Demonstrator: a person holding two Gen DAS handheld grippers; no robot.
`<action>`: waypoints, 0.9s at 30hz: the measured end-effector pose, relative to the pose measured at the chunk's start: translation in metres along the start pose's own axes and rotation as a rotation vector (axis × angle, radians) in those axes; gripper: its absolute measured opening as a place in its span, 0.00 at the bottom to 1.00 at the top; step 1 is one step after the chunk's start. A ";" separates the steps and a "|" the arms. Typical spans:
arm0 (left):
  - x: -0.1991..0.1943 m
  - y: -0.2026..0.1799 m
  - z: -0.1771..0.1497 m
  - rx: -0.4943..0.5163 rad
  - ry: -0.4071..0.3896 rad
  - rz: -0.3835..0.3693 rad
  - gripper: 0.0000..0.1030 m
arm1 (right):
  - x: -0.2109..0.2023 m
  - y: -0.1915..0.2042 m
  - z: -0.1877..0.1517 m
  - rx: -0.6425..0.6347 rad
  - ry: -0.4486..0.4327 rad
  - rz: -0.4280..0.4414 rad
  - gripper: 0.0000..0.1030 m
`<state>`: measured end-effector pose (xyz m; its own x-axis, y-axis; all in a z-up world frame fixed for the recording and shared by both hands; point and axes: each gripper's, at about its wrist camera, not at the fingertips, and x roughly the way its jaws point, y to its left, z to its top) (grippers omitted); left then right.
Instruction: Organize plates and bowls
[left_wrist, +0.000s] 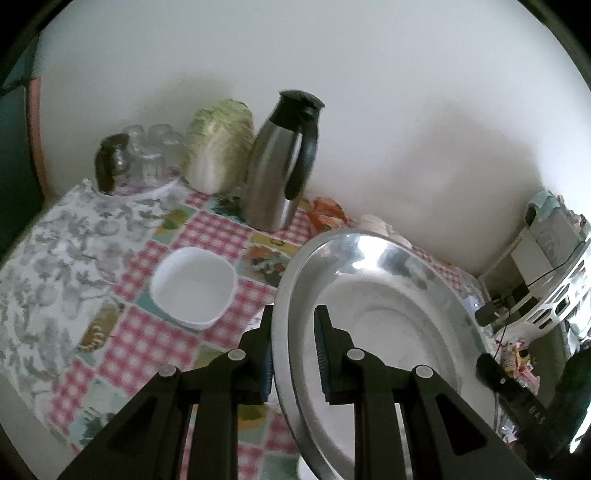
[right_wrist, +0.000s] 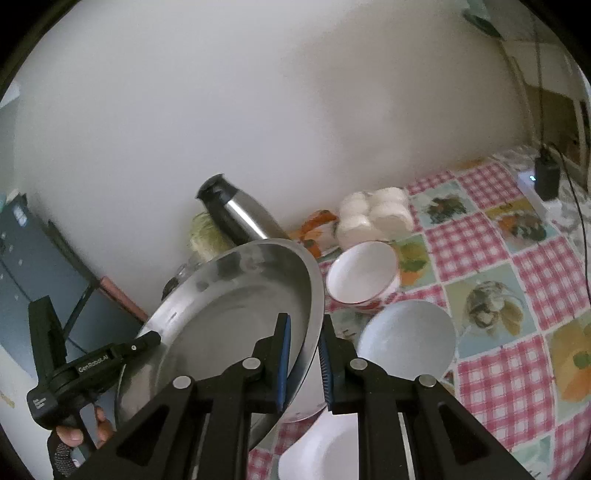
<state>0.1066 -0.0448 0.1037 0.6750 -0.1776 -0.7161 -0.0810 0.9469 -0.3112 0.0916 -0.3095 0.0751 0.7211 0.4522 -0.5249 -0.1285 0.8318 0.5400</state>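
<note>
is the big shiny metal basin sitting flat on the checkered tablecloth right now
No, the large round steel basin is tilted above the pink checkered tablecloth, its rim pinched by the right gripper and left gripper.

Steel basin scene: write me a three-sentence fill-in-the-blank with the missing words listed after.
1. Both grippers are clamped on the rim of the steel ____.
2. The steel jug has a ____ handle.
3. The tablecloth has pink-and-white ____ squares.

Missing words: basin; black; checked

Left gripper, right gripper.

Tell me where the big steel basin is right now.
The steel basin is off the table, tilted, gripped by its rim on opposite sides by the left gripper and right gripper, in front of the steel jug.
</note>
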 end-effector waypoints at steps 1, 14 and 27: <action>0.005 -0.004 0.000 0.003 0.007 -0.001 0.18 | 0.001 -0.004 0.000 0.011 0.001 -0.003 0.17; 0.063 -0.002 0.003 -0.062 0.112 -0.056 0.18 | 0.031 -0.043 -0.002 0.078 0.064 -0.089 0.17; 0.086 0.030 -0.005 -0.121 0.169 -0.022 0.23 | 0.063 -0.032 -0.018 0.036 0.148 -0.128 0.17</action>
<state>0.1587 -0.0336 0.0295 0.5456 -0.2505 -0.7997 -0.1616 0.9049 -0.3937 0.1292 -0.3020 0.0131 0.6219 0.3882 -0.6801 -0.0160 0.8746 0.4846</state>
